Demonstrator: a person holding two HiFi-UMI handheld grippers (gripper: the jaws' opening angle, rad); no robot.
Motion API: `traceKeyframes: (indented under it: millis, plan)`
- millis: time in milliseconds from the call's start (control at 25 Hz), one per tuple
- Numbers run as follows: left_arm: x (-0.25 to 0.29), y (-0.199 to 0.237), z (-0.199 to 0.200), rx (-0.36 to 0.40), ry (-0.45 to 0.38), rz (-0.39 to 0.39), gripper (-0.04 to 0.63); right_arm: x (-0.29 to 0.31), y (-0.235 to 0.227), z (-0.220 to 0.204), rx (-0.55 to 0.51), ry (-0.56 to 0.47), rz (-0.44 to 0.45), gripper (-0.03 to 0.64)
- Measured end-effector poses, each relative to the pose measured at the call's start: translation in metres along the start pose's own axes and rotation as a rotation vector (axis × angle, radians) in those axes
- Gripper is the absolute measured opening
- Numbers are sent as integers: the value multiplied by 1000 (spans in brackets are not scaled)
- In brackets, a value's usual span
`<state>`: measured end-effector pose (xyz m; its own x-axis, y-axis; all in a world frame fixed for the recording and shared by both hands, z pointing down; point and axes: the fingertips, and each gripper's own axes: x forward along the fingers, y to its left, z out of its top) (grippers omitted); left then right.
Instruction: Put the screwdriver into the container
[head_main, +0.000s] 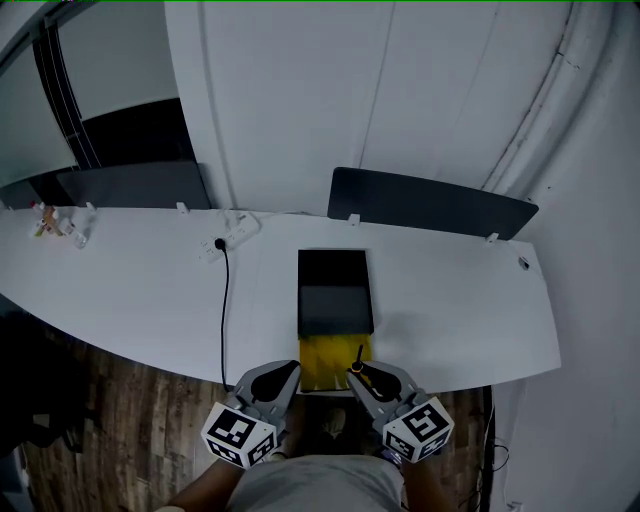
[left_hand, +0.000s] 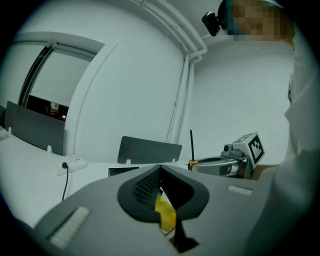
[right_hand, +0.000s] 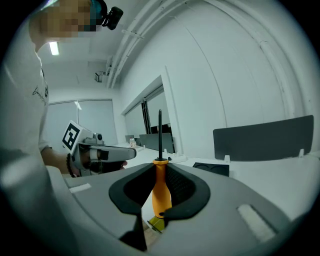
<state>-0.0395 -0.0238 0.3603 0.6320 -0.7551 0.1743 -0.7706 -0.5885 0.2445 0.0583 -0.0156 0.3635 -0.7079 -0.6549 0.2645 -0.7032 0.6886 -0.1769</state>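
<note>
The screwdriver (right_hand: 160, 192) has an orange handle and a thin black shaft (right_hand: 160, 132) that points up. My right gripper (right_hand: 161, 200) is shut on the handle. In the head view this gripper (head_main: 360, 377) hovers at the desk's near edge, with the screwdriver (head_main: 357, 360) just right of the container's yellow near end (head_main: 333, 362). The black open container (head_main: 303, 290) lies lengthwise on the white desk ahead of both grippers. My left gripper (head_main: 289, 375) is beside the yellow end on its left. Its jaws meet with nothing between them (left_hand: 160, 171); yellow shows below through the hollow.
A white power strip (head_main: 228, 236) with a black cable (head_main: 224, 310) running to the desk's edge lies left of the container. Dark divider panels (head_main: 430, 203) stand along the desk's back. Small items (head_main: 60, 222) sit at the far left. Wooden floor (head_main: 120, 420) lies below the near edge.
</note>
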Motion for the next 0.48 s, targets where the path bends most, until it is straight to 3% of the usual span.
traceKeyframes:
  millis: [480]
  plan:
    - [52, 5, 6, -5, 6, 104, -2, 13, -55, 3, 9, 28, 107, 83]
